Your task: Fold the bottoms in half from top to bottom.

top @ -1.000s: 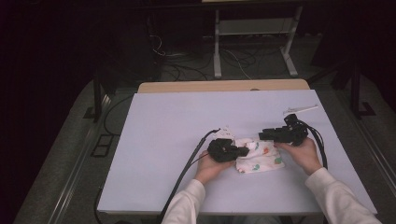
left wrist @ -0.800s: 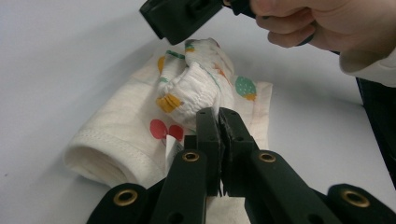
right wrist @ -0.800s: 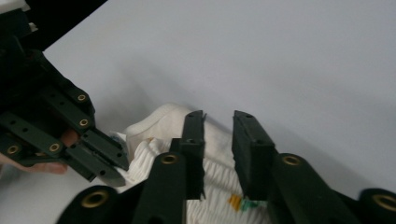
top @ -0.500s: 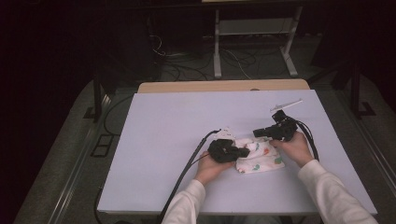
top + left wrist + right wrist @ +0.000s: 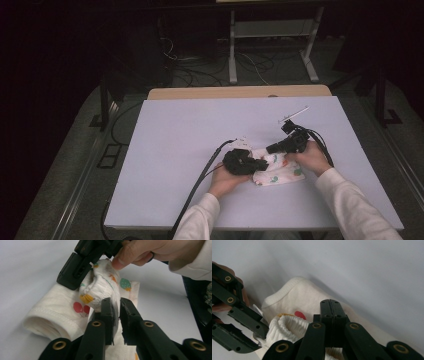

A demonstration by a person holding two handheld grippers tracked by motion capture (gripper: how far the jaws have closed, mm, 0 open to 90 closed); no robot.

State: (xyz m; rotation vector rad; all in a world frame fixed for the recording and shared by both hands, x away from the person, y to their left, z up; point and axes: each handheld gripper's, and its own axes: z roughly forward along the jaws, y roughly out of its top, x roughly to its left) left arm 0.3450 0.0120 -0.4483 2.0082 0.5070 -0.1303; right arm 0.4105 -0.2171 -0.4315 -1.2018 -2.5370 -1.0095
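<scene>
While no writing readable, left gripper [image 5: 115, 305] fingers pinch fruit-print cloth [image 5: 100, 287]; right gripper [image 5: 329, 305] fingers closed.

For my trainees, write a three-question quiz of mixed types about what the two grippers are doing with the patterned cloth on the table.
1. True or false: the left gripper is shut on a fold of the printed cloth.
2. Multiple choice: the cloth's pattern shows A) stripes B) small fruit shapes C) letters.
3. Fill in: the cloth lies on a pale ____.

Key: 1 true, cloth shows between its jaws. 2 B, red cherries among them. 3 table. The right gripper has its jaws pressed together over the same cloth; whether it pinches any is unclear.
</scene>
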